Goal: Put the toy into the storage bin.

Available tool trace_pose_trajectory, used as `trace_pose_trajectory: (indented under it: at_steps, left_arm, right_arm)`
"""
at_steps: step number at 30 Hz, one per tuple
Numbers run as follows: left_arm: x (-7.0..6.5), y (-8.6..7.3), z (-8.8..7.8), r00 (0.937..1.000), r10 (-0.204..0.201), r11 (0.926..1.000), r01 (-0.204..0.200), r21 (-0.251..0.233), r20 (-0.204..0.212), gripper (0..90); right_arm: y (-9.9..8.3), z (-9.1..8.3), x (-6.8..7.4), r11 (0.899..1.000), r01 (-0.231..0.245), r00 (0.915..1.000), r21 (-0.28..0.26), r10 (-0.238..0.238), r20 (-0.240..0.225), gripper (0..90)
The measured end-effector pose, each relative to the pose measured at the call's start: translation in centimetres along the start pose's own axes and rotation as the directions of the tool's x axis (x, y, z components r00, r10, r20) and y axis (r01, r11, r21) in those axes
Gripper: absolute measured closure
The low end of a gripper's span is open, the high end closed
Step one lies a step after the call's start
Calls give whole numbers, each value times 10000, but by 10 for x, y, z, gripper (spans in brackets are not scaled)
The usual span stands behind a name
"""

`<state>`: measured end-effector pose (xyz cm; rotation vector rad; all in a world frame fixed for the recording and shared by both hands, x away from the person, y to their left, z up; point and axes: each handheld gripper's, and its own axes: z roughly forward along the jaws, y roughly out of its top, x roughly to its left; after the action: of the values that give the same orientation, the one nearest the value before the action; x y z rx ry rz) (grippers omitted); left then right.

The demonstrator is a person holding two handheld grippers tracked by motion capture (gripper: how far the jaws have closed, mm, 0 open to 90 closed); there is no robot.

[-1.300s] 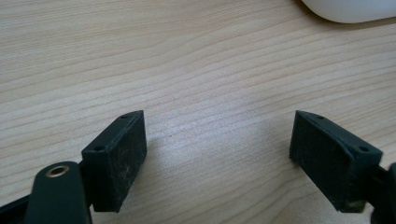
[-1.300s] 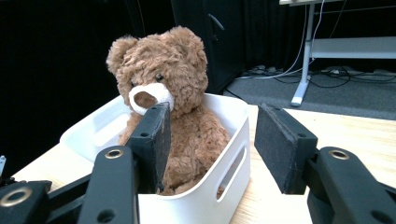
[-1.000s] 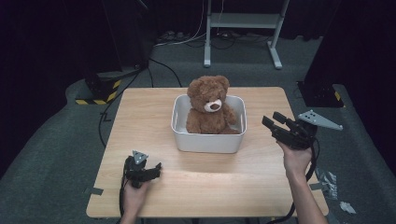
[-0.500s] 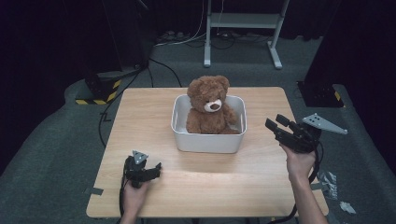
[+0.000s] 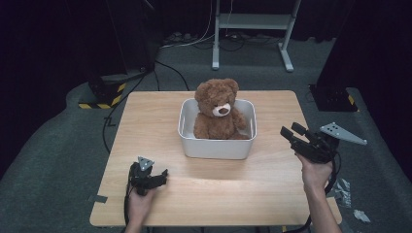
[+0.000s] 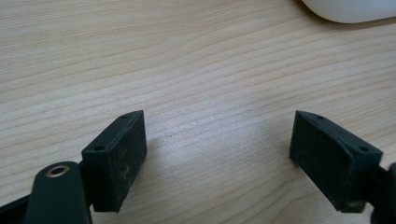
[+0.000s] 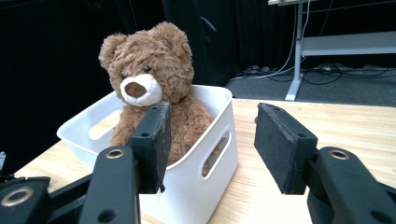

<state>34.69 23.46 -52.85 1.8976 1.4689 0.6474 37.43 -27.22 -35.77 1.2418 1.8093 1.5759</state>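
Observation:
A brown teddy bear (image 5: pixel 218 109) sits upright in a white handled bin (image 5: pixel 216 148) at the table's middle. My left gripper (image 5: pixel 164 174) rests low on the wood near the front left, open, and its pads (image 6: pixel 116 158) have only bare tabletop between them. The bin's corner (image 6: pixel 345 9) shows at the top right of the left gripper view. My right gripper (image 5: pixel 290 131) hovers off the bin's right side, pointing toward it. It is open and holds nothing. Past its pads (image 7: pixel 152 144), the bear (image 7: pixel 154 79) and the bin (image 7: pixel 196 191) stand a short way ahead.
The wooden table (image 5: pixel 160 111) has bare wood all around the bin. Beyond its far edge are a metal stand (image 5: pixel 252 29), cables on the dark floor and a yellow-black striped base (image 5: pixel 104 94) at the left. Scraps of litter (image 5: pixel 347 191) lie on the floor at the right.
My right gripper has drifted slightly to the right, away from the bin. The left gripper, bear and bin have stayed put.

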Motion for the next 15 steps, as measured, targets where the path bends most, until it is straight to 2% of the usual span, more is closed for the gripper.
trace_pose_trajectory:
  at_steps: [15]
  left_arm:
    - [0, 0, 0, 10000, -2, 10000, 2, -2, -1, 188]
  right_arm:
    - [-10, -5, -8, 9997, -226, 9997, 8, 226, 128, 459]
